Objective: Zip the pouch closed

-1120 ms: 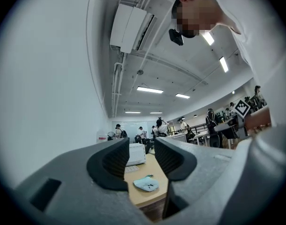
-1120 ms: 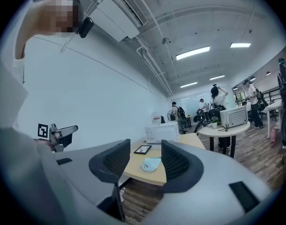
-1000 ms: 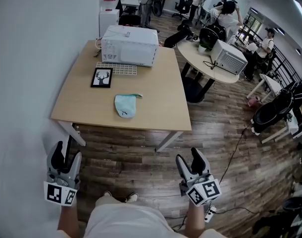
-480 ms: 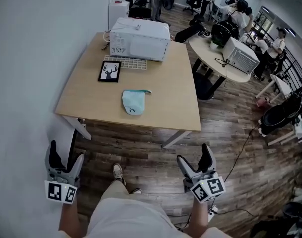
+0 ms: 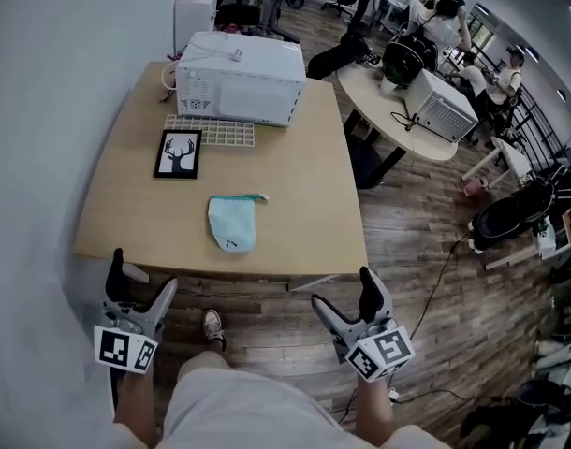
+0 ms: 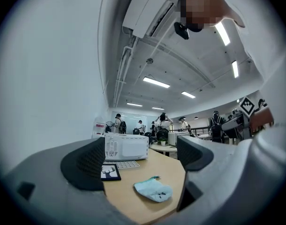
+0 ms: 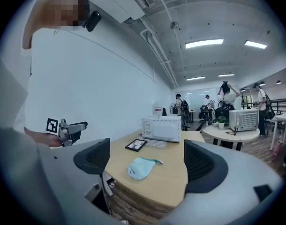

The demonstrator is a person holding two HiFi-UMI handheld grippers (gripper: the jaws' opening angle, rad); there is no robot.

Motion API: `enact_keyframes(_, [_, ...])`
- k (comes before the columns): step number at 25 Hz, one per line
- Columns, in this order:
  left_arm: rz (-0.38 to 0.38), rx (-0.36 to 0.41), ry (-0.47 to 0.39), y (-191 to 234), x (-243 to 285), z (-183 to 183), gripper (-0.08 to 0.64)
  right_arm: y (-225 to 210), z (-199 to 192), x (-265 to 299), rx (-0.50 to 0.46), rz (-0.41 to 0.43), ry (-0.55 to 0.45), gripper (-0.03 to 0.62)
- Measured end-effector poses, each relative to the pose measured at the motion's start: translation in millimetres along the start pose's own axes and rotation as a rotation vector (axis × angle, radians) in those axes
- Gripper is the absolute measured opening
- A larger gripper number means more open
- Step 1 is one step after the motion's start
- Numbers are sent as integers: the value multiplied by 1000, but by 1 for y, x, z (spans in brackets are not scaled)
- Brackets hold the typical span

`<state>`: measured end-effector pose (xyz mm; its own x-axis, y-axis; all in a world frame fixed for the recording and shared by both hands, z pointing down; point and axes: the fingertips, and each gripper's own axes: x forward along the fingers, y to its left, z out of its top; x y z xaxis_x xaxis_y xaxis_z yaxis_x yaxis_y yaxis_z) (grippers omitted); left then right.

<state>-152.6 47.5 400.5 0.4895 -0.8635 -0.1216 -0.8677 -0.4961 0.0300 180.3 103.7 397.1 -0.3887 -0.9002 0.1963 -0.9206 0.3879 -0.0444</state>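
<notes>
light blue pouch (image 5: 233, 223): lies on wooden surface (image 5: 304, 185), near front edge. left gripper (image 5: 140, 283), right gripper (image 5: 346, 297): short of that edge, apart from pouch; jaws have just been opening, wide, empty.

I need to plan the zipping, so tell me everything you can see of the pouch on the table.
The pouch is small, pale blue-green and soft, fabric-like, with a rounded outline. A small dark mark sits near its near end, and a short tab sticks out at its far right corner. It lies flat on the light wooden table, close to the front edge. Only the table touches it. Whether its zip is open cannot be told.
</notes>
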Motion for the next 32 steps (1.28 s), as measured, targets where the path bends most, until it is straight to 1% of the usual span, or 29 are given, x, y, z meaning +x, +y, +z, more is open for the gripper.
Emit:
enact_keyframes(5, [-37,-44,2,39,68,-13,472,-19,24,72,-41,-22,30,476])
enact_keyframes(10, [-74,-53,17,69,118,-26,472,-33,23,118,-44,-48,58,476])
enact_keyframes(14, [-104,-61,42,64,150,-34,472,-49,9,147,-18,-28,109,476])
enact_keyframes(16, [-114,-59,51,60,165,-36,472,-58,6,163,-10,-3,115,476])
enact_keyframes(18, [-107,-57,54,59,179,-36,472,-67,4,180,-7,25,112,476])
enact_keyframes(21, [-112,-42,58,52,197,-32,471,-78,-1,203,-28,65,119,474])
enact_keyframes(23, [-122,-21,79,48,207,-34,471,-85,-14,216,-40,81,150,471])
enact_keyframes(24, [-119,-23,86,47,211,-34,471,-87,-23,222,-42,95,171,457])
enact_keyframes(25, [-113,-26,91,47,214,-35,471,-87,-34,229,-47,117,195,424])
enact_keyframes(27, [-102,-29,109,43,219,-41,471,-87,-58,244,-79,166,257,385])
enact_keyframes(30, [-91,-40,140,35,225,-54,471,-91,-104,274,-188,207,362,349])
enact_keyframes(32, [-89,-44,164,29,227,-63,471,-94,-128,294,-254,222,412,275])
